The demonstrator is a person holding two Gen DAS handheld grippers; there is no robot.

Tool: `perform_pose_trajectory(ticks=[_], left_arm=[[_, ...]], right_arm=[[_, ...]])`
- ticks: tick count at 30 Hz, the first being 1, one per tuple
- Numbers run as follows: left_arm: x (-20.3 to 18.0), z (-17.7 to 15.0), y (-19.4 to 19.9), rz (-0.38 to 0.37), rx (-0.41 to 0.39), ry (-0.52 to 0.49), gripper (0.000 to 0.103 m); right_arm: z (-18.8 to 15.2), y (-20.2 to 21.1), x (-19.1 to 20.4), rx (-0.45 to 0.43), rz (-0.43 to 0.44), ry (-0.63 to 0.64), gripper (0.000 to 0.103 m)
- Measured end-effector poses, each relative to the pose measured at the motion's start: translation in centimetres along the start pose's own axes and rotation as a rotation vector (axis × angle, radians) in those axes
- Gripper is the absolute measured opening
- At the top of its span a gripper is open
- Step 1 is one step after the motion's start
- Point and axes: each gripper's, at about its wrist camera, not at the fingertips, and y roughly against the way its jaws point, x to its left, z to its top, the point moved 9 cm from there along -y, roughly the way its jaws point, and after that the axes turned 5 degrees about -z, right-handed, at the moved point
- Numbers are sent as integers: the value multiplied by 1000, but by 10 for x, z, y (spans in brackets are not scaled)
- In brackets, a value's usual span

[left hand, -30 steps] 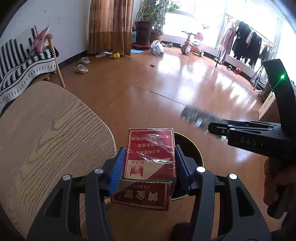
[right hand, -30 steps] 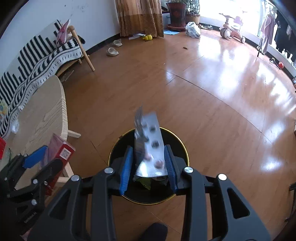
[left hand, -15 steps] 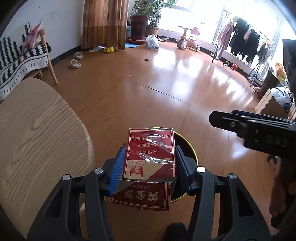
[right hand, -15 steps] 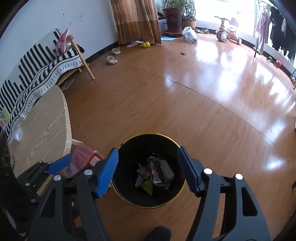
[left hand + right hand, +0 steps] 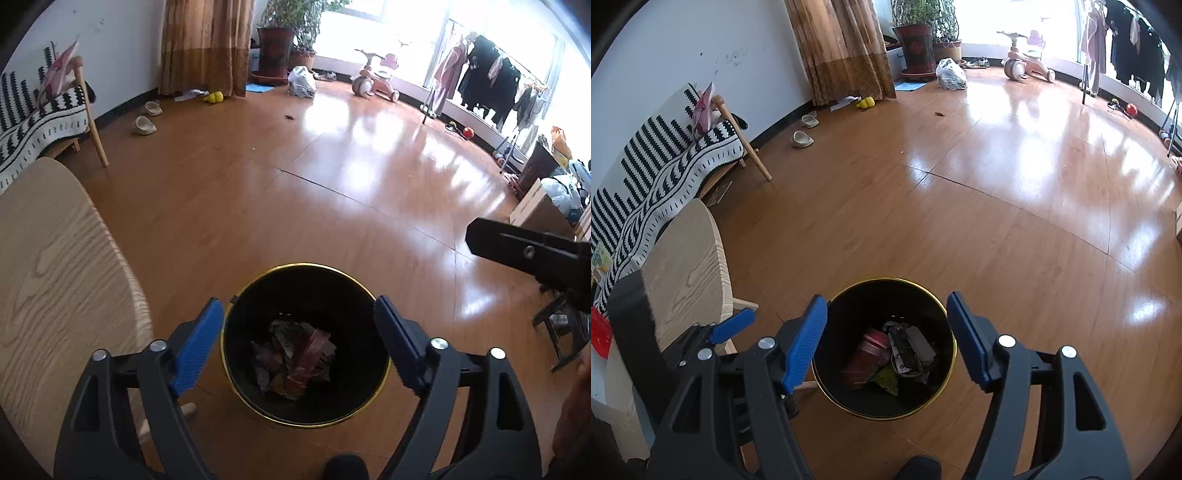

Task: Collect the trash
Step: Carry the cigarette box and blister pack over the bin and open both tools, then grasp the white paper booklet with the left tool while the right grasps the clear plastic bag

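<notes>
A black bin with a gold rim (image 5: 236, 321) (image 5: 947, 325) stands on the wooden floor beside a light wood table. My left gripper (image 5: 299, 343) hangs over it, its jaws opening, with nothing between them. The red packet (image 5: 314, 347) (image 5: 868, 350) lies in the bin among crumpled wrappers and a blister pack (image 5: 908, 350). My right gripper (image 5: 886, 339) is also above the bin, open and empty. In the left wrist view the right gripper's black finger (image 5: 524, 253) pokes in from the right edge; in the right wrist view the left gripper's blue pad (image 5: 733, 325) shows at lower left.
The light wood table (image 5: 55, 295) (image 5: 687, 266) is left of the bin. A striped sofa (image 5: 657, 166) lines the left wall. Slippers (image 5: 146, 125), a potted plant (image 5: 916, 44), a tricycle (image 5: 376, 77) and a clothes rack (image 5: 491, 81) sit far back. A dark stool (image 5: 561, 328) is at right.
My right gripper opened and the blister pack fell into the bin. Then my left gripper opened and the red packet dropped in too. The left gripper came over the bin.
</notes>
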Motion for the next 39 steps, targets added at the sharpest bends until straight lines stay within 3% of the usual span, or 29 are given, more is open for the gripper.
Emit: perform_pose_trajectory(ticks=[4,9,12,15,18,21,25,30,36,38,39], left_arm=[[17,2,30,50,-30,21,90],[78,0,88,171,-85,112,93],[136,-11,128,285,-119,209,94],[205,-30,169,445,-133,318,95],[286,-64,212,613,-127,479,96],[352,-96,248,718,-132,658,96],[420,-136,274,778,-124,867,96],[464,-176,278,793,-89,1021,96],[484,-188,282,790,-79,1038,96],[484,-192,285,825,-63,1012,89],[486,-191,285,840,-57,997,79]], right_arm=[[0,3,17,-3,14,24,65],[3,7,64,-11,55,75,69],[4,8,108,-14,91,126,72],[0,8,155,-8,132,178,72],[-8,6,206,3,163,244,73],[-20,3,254,15,189,305,73],[-36,-2,306,30,209,380,73],[-53,-9,346,42,227,440,73],[-66,-16,385,47,254,502,73],[-70,-18,400,52,269,520,73],[-72,-19,409,53,275,531,73]])
